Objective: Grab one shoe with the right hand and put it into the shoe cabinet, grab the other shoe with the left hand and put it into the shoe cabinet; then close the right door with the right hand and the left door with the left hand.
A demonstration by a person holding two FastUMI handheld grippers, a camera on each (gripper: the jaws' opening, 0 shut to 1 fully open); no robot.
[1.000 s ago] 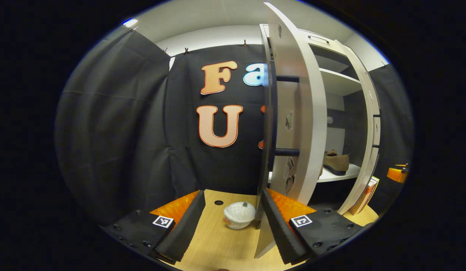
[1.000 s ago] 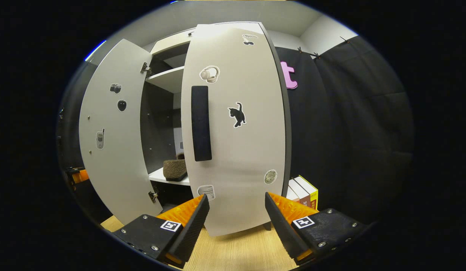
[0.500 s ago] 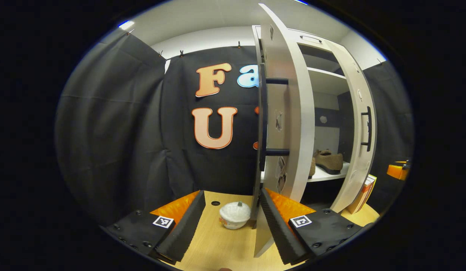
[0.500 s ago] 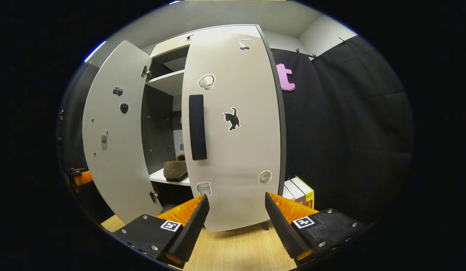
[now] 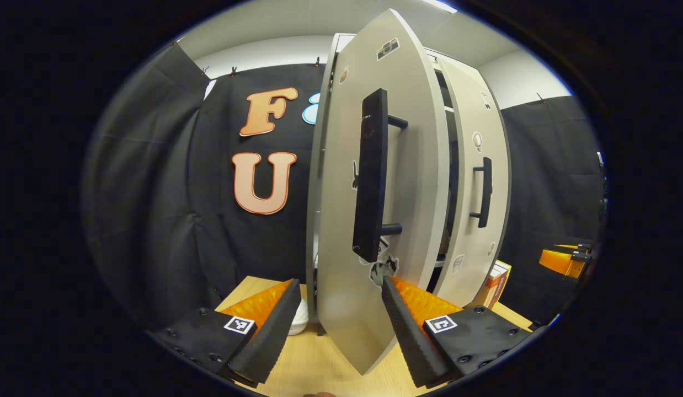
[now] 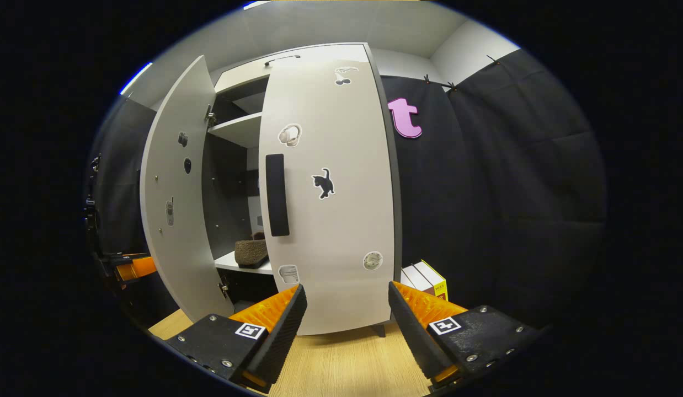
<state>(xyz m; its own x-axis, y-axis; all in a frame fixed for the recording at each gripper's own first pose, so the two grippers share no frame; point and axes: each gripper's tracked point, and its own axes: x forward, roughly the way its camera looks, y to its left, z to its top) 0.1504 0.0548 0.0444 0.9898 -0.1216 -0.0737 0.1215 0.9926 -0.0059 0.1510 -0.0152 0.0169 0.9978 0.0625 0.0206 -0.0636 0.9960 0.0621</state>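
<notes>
The left gripper point(image 5: 339, 325) is spread, the left door point(image 5: 374, 220) standing between its fingers and hiding most of the cabinet inside. The right gripper point(image 6: 347, 325) is also spread, before the right door point(image 6: 330, 193). A shoe point(image 6: 251, 251) shows through the gap, partly hidden. Both doors stand more closed than one second ago.

The left tool point(image 5: 337, 320) has its fingers spread wide apart, level and gripping nothing. The right tool point(image 6: 347, 322) likewise has its fingers parted and empty. From each view, the other tool appears far off at the edge.
</notes>
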